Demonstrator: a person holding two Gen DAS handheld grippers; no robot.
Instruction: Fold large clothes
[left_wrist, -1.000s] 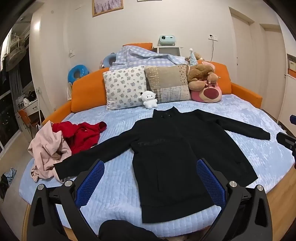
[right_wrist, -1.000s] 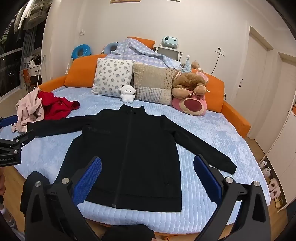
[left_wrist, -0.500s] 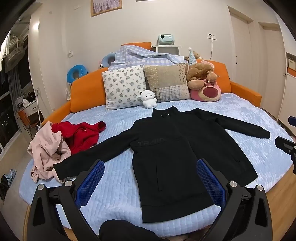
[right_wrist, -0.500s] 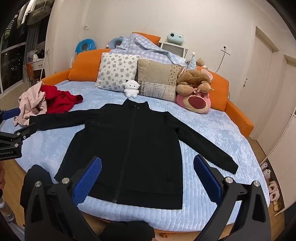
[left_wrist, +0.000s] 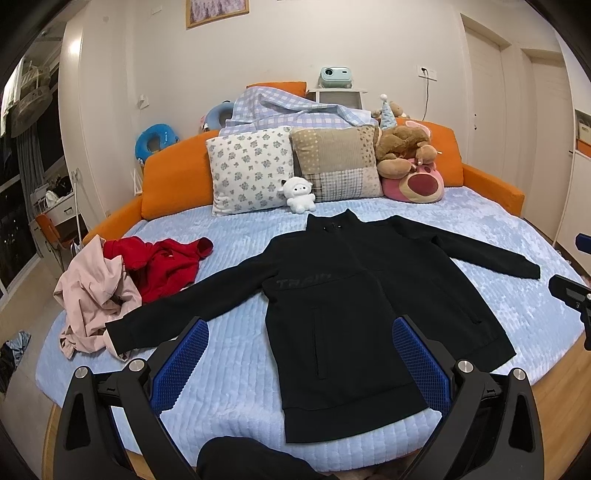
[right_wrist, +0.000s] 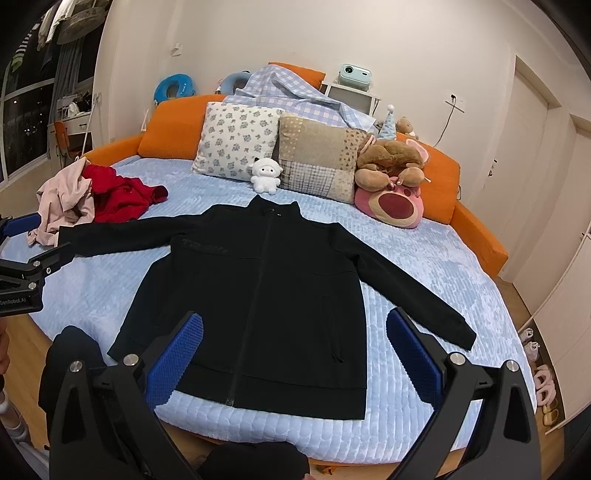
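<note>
A black zip jacket (left_wrist: 343, 302) lies flat and face up on the light blue bed (left_wrist: 229, 373), sleeves spread out to both sides; it also shows in the right wrist view (right_wrist: 258, 288). My left gripper (left_wrist: 299, 354) is open and empty, held above the jacket's hem at the bed's near edge. My right gripper (right_wrist: 293, 347) is open and empty, also above the hem. Each gripper shows at the edge of the other's view.
A red garment (left_wrist: 162, 266) and a pink garment (left_wrist: 92, 295) lie heaped on the bed's left side. Pillows (left_wrist: 251, 170), a white plush (left_wrist: 300, 194) and a pink bear plush (left_wrist: 413, 177) line the orange headboard. Slippers (right_wrist: 543, 384) lie on the floor at right.
Both views have shifted slightly; the right gripper has moved a little closer to the bed. The jacket has not moved and both grippers stay open.
</note>
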